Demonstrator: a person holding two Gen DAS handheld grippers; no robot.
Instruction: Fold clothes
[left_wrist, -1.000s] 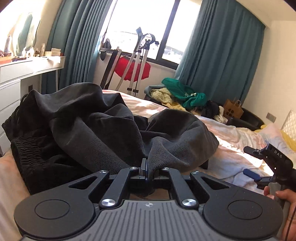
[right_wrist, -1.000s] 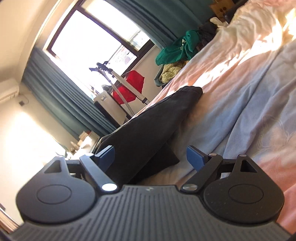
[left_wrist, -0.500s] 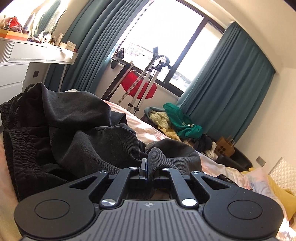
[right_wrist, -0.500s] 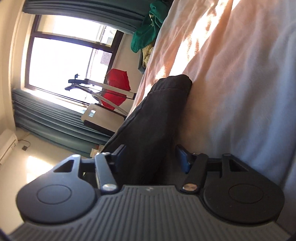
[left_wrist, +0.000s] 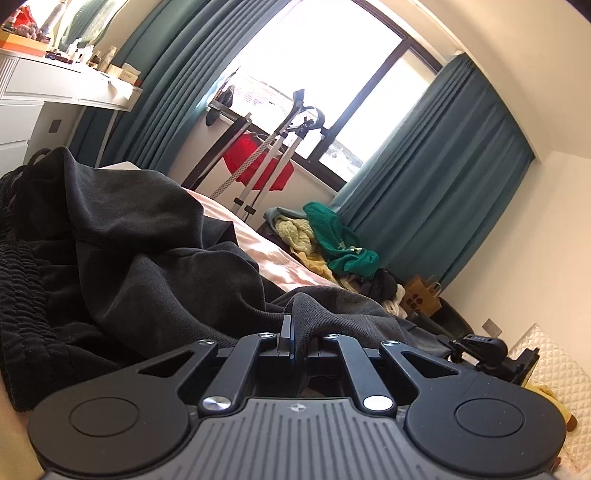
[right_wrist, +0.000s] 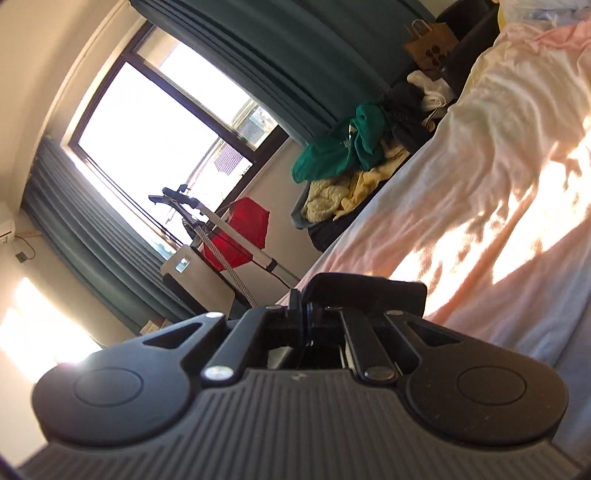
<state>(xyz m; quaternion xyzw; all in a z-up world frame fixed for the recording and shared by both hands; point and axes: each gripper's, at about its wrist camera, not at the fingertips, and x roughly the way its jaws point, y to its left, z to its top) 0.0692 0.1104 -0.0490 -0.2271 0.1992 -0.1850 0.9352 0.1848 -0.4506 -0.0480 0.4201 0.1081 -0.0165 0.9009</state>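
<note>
Left wrist view gives me the bed (left_wrist: 280, 258) first, its pink sheet running away toward the window (left_wrist: 332, 74) and the teal curtains (left_wrist: 443, 192). Heaped across the near part of the bed is the black garment (left_wrist: 129, 258), a rumpled dark mass with a shirred band along its left edge. My left tongs (left_wrist: 290, 332) are clenched on a ribbed fold of that garment, which rises to a small peak right at the closed tips. Beyond the bed's far side I see a pile of green and yellow clothes (left_wrist: 332, 243), a red cloth on a metal stand (left_wrist: 258, 166), and a brown paper bag (left_wrist: 423, 299) by the wall. At left sits a white dresser (left_wrist: 37, 96) with small clutter on top. From the right wrist view, the bed (right_wrist: 480, 192) fills the right half, sunlit and wrinkled. My right tongs (right_wrist: 301, 306) are closed on an edge of the black garment (right_wrist: 369, 291), which drapes over the tips and hides part of the linkage. The other handheld device (left_wrist: 484, 345) shows low at right in the left view.
</note>
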